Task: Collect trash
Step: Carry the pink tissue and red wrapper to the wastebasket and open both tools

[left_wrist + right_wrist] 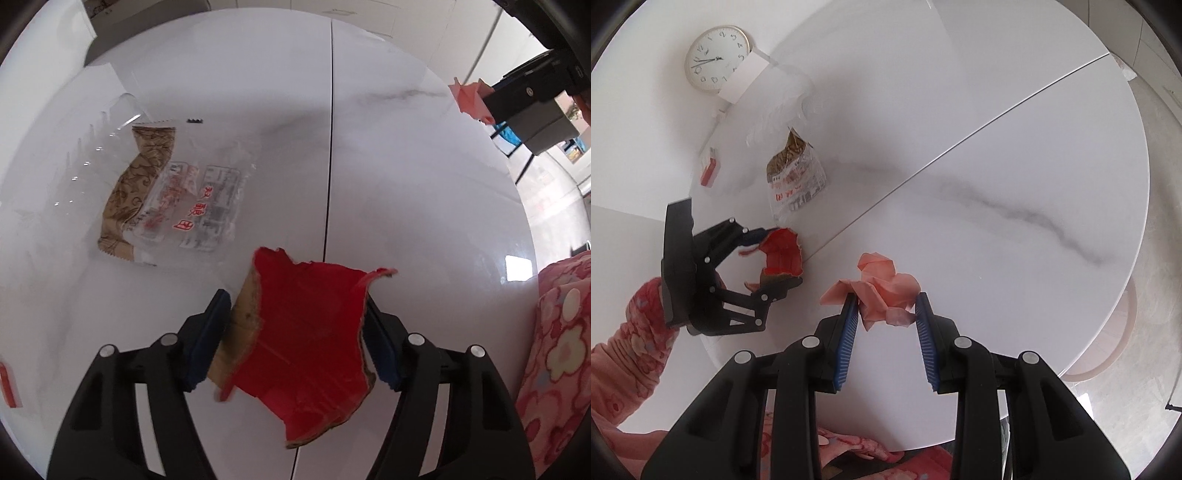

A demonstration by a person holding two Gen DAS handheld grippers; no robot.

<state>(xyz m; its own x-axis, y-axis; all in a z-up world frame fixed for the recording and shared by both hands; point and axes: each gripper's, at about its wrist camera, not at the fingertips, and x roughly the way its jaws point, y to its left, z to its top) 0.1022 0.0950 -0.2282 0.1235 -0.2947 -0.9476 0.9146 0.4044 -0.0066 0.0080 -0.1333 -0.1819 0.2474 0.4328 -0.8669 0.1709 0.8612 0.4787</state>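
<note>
A round white marble-look table (1015,155) is seen from 2 gripper cameras, with a straight seam running across its top. The left gripper (295,325) is pointed steeply down at the table, and a torn piece of red cardboard (310,332) sits between its blue pads (207,339); both side edges of the piece appear to be touched by the pads, so the card seems to be pinched across its width, probably so that it can be lifted flat off the surface. The right gripper (886,306) is closed on a crumpled pink paper (882,291), whose bulk sticks out beyond the fingertips, held by its near end so the loose folds hang free. Whether either piece is fully clear of the table cannot be told. A clear plastic wrapper (173,199) with a brown patterned strip and red print lies flat on the table, well apart from both grippers and left of the seam in the left view; it is judged to be trash not yet collected. A sleeve (631,343) with a pink floral pattern is seen behind the left gripper. A white wall clock (716,57) and a small red item (709,170) on the wall are visible beyond the table. No bin is visible.
</note>
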